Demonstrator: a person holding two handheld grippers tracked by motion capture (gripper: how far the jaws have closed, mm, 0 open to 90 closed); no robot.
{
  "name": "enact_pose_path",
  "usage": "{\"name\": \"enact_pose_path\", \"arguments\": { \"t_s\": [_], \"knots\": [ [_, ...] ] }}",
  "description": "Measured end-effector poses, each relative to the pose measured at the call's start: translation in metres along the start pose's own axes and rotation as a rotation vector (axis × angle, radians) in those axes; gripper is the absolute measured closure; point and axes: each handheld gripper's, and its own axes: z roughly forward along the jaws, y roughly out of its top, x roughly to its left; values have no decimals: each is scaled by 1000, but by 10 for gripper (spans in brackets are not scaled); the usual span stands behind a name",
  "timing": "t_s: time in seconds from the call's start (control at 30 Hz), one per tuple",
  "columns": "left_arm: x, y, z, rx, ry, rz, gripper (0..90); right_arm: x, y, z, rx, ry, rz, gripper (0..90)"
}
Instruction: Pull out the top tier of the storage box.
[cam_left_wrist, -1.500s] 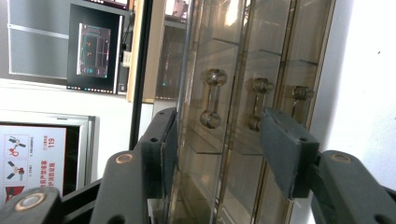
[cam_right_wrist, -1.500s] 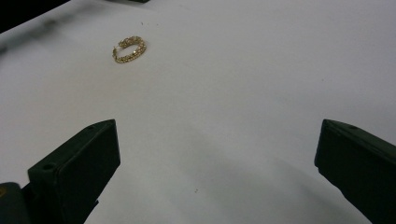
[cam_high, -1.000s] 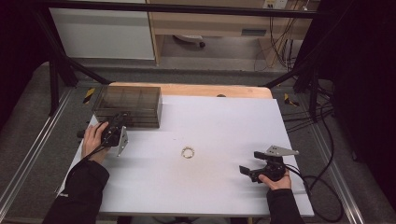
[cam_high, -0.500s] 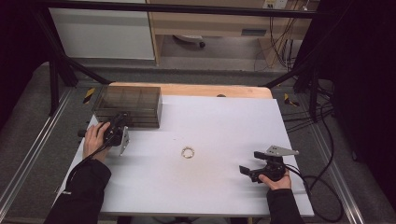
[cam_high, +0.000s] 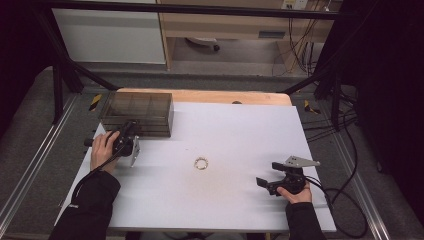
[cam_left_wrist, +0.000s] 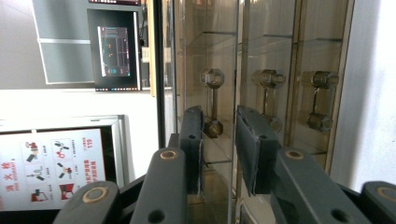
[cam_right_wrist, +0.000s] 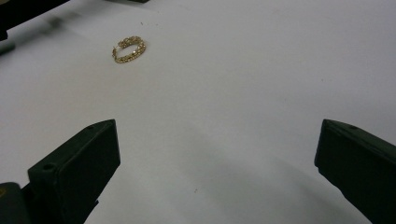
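High view, left gripper (cam_high: 131, 142): held at the near front face of the smoked drawer box (cam_high: 137, 114), at the table's far left.
High view, right gripper (cam_high: 267, 184): low over the white table (cam_high: 240, 135) near the right front, jaws pointing left toward the middle.
High view, bracelet (cam_high: 201, 163): a small gold ring of links lying flat mid-table, between the two grippers and well apart from both.
Left gripper view, jaws: narrowly parted, with a slim gap between the pads, nothing clamped.
Left gripper view, handles: three bar handles on the drawer fronts; the jaws line up with the leftmost handle (cam_left_wrist: 212, 102), just in front of it; contact cannot be told.
Right gripper view, jaws: spread wide apart, empty, bare tabletop between them.
Right gripper view, bracelet (cam_right_wrist: 128, 49): lies ahead and off to the left jaw's side, untouched.
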Motion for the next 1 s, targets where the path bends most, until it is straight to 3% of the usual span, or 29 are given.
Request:
{"name": "enact_pose_path", "arguments": {
  "t_s": [0.57, 1.0],
  "knots": [
    [-2, 4, 0, 29, 41, 72, 805, 0, 0, 0, 1, -1, -4, 5],
    [-2, 4, -1, 28, 52, 78, 811, 0, 0, 0, 2, 0, -5, 5]
  ]
}}
